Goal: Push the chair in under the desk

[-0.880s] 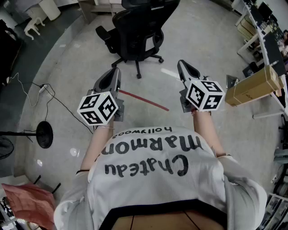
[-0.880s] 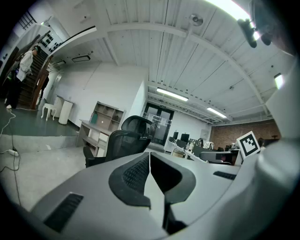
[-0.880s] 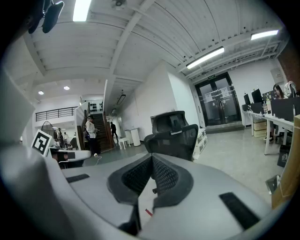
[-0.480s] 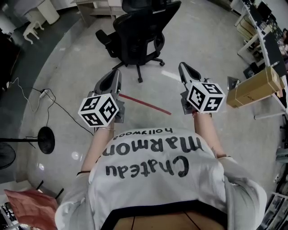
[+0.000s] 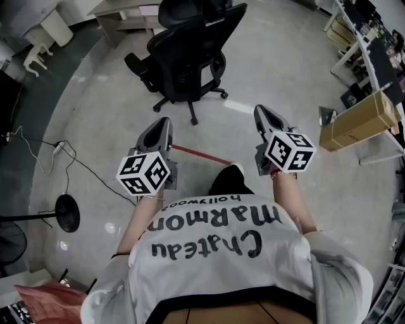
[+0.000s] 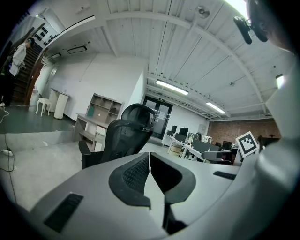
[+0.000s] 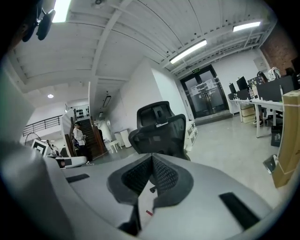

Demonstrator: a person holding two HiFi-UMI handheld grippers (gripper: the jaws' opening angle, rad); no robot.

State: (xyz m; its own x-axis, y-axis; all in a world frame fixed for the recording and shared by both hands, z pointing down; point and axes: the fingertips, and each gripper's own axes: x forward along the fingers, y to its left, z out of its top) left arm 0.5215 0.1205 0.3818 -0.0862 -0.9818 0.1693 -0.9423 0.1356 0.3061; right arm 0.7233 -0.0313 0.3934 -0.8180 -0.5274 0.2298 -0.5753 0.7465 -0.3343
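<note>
A black office chair [image 5: 190, 57] stands on the grey floor with its back towards me, a short way in front of a pale wooden desk [image 5: 120, 9] at the top edge of the head view. My left gripper [image 5: 161, 123] and right gripper [image 5: 262, 112] are held side by side at chest height, pointing at the chair and well short of it. Both are shut with nothing between the jaws. The left gripper view shows the chair [image 6: 124, 136] ahead beyond the left gripper [image 6: 149, 157]. In the right gripper view the chair [image 7: 161, 131] rises just past the right gripper [image 7: 152, 161].
A red line [image 5: 196, 154] is marked on the floor between me and the chair. A cardboard box [image 5: 357, 120] and white desks [image 5: 361, 38] stand to the right. At the left are a black round stand base [image 5: 66, 212] and a cable [image 5: 76, 155]. A person [image 7: 78, 136] stands far off by stairs.
The head view now takes in more of the chair and the desk behind it. A dark trouser leg and shoe have come forward between the grippers. Both grippers stay shut and level.
</note>
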